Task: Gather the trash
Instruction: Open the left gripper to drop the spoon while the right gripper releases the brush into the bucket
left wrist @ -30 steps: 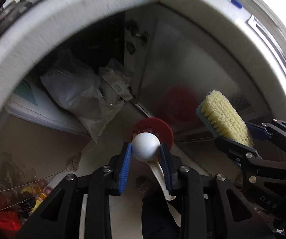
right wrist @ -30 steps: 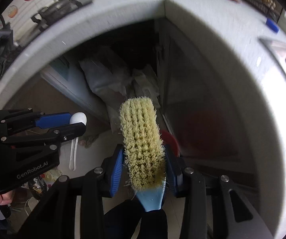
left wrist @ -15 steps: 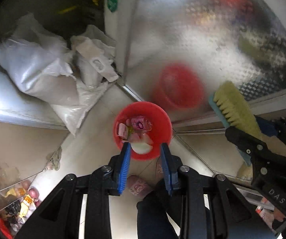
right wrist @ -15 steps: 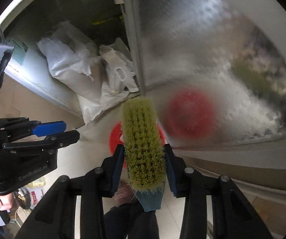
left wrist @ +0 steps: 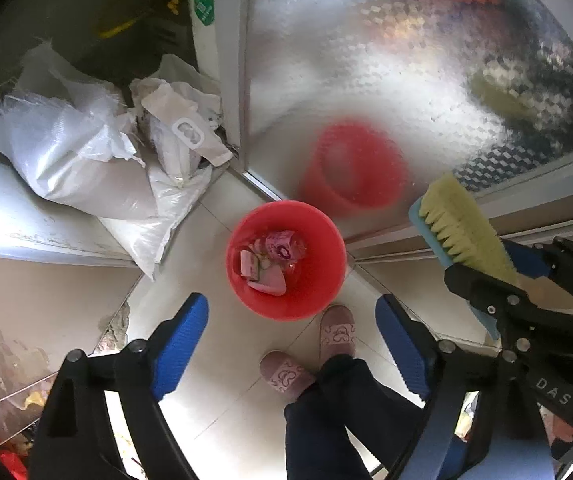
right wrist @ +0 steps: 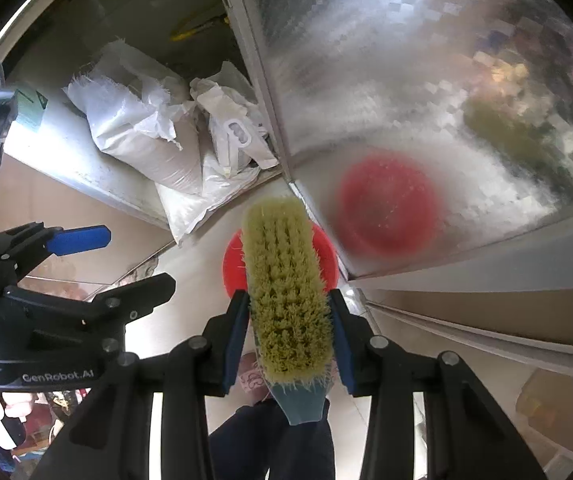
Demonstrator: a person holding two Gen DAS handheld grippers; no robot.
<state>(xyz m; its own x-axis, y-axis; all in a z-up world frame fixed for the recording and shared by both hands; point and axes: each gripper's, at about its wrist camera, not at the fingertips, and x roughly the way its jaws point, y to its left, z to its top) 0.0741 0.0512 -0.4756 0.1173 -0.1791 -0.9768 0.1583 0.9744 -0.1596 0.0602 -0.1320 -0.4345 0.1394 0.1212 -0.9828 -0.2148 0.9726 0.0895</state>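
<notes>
The left gripper (left wrist: 292, 344) hangs above the floor with its blue pads spread wide and nothing between them, directly over the red bin (left wrist: 286, 260), which stands on the pale tiles against the metal cabinet door (left wrist: 406, 80) and holds pink wrappers (left wrist: 274, 258) and other scraps. The right gripper (right wrist: 290, 334) is clamped on the sides of a scrub brush (right wrist: 286, 292), bristles facing the camera and its blue handle pointing back toward the person. White sacks (left wrist: 86, 160) lie left of the bin, and two pink slippers (left wrist: 314, 348) stand just beside it.
</notes>
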